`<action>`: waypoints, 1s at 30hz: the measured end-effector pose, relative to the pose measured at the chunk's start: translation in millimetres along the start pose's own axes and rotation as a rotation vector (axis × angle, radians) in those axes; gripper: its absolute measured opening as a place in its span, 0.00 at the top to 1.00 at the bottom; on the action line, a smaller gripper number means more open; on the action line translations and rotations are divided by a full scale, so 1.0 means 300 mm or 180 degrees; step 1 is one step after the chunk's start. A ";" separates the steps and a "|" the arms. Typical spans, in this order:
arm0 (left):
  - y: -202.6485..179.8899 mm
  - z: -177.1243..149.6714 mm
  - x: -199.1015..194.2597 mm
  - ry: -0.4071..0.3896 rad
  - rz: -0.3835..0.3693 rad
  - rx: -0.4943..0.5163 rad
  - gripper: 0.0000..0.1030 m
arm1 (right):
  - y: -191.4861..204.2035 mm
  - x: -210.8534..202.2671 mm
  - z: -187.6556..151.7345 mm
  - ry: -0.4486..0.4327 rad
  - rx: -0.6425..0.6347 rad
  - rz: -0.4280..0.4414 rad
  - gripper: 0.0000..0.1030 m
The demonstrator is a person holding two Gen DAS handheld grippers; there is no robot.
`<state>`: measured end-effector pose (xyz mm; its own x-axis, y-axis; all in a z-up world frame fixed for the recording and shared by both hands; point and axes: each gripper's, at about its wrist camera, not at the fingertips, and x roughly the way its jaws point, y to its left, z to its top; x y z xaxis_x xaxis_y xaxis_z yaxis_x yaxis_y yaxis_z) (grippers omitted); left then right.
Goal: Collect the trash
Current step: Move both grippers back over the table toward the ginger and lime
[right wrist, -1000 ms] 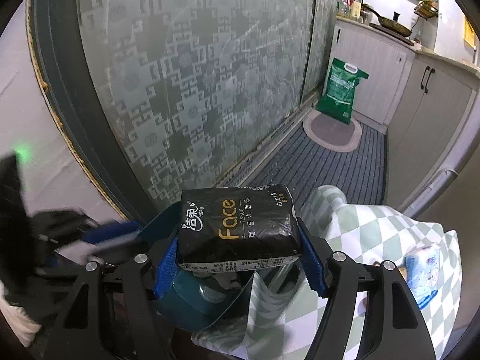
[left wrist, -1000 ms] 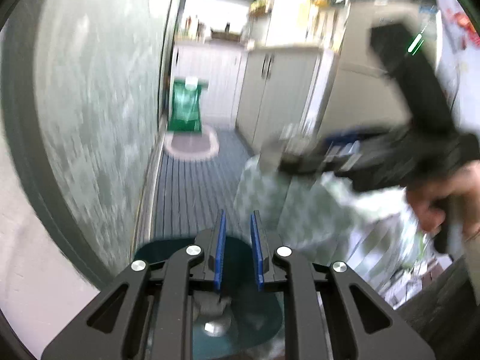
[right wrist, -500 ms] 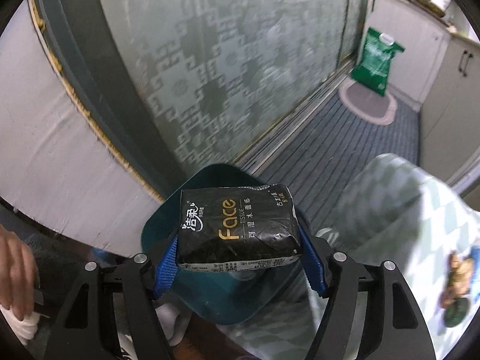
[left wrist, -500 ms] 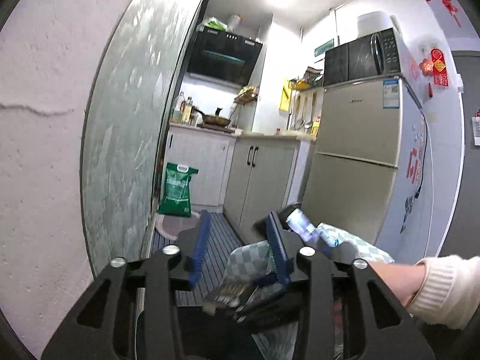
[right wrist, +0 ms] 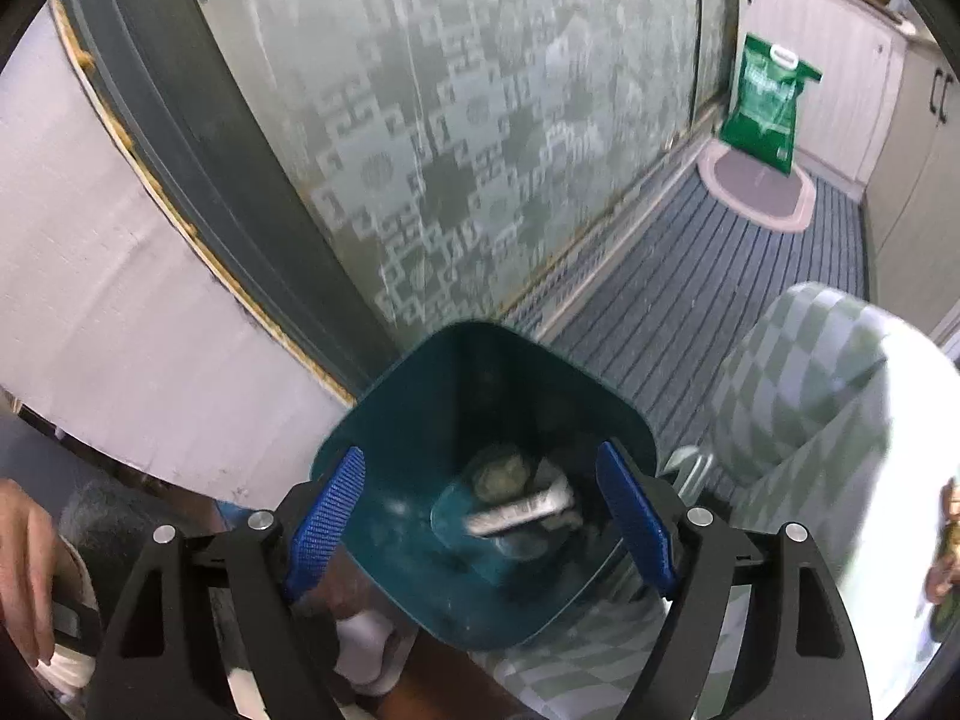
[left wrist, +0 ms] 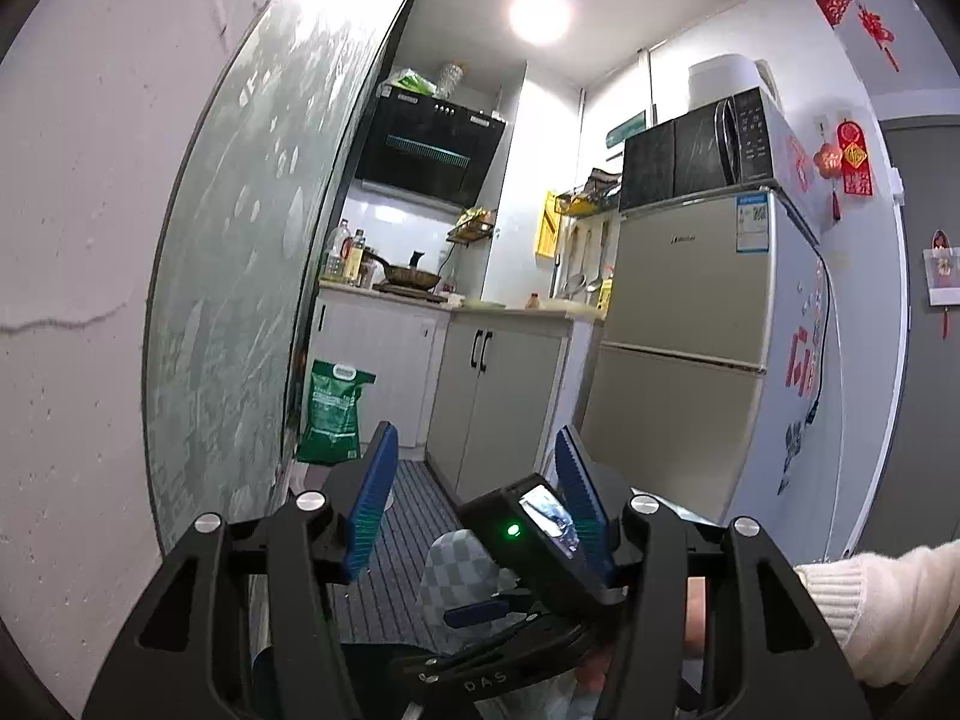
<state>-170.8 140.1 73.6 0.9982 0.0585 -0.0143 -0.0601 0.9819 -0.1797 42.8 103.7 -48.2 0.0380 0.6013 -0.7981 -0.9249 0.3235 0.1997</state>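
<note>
Right gripper (right wrist: 480, 516) is hanging tilted down over the open teal trash bin (right wrist: 420, 396), blue pads spread wide, nothing between them; its jaws have just been opening. Tissue pack (right wrist: 519, 510) is lying down inside the bin, blurred, black with a pale edge, beside a round greenish lump (right wrist: 501, 471) at the bin bottom. What else is down there is too blurred to tell. Bin is standing on the floor just beside the frosted patterned glass door (right wrist: 480, 120) and next to the green-checked cloth (right wrist: 798, 396) draped on the right. Striped grey mat (right wrist: 720, 276) is running back toward an oval rug (right wrist: 756, 192) with a green sack (right wrist: 768, 102) standing on it. A bare hand (right wrist: 24, 564) is showing at the left edge of the right wrist view.

Left gripper (left wrist: 474, 492) is pointing level into the kitchen, pads parted with no thing gripped; its jaws have also just been opening. Below and ahead of it the right gripper's black body with a green light (left wrist: 513, 530) is showing, close against the right-hand pad; whether touching, cannot tell. A cream knit sleeve (left wrist: 870, 606) is coming in from the right. Fridge (left wrist: 690, 360) with a microwave (left wrist: 696, 156) on top is standing behind, cabinets (left wrist: 498, 384) and a range hood (left wrist: 429, 153) further back.
</note>
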 end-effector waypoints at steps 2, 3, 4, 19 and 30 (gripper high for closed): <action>-0.007 0.005 0.003 -0.0020 -0.0031 -0.0026 0.43 | -0.010 -0.055 0.005 -0.0175 0.0000 0.0002 0.22; -0.014 0.005 0.007 -0.0026 -0.0034 -0.0025 0.42 | -0.016 -0.078 0.006 -0.0239 0.0005 -0.0011 0.22; -0.022 0.005 0.014 -0.0021 -0.0045 -0.0019 0.42 | -0.027 -0.111 0.005 -0.0326 0.0016 -0.0048 0.22; -0.192 -0.045 0.188 0.0192 -0.0219 0.0142 0.42 | -0.282 -0.422 -0.091 -0.0864 0.0319 -0.0702 0.31; -0.306 -0.131 0.395 0.0594 -0.0275 0.0145 0.58 | -0.487 -0.565 -0.238 -0.1063 0.0728 -0.0962 0.46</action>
<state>-47.1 49.8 49.7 0.9814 -0.0566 -0.1833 0.0303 0.9892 -0.1435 144.5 -97.7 17.3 0.4449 0.6449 -0.6215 -0.7488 0.6485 0.1369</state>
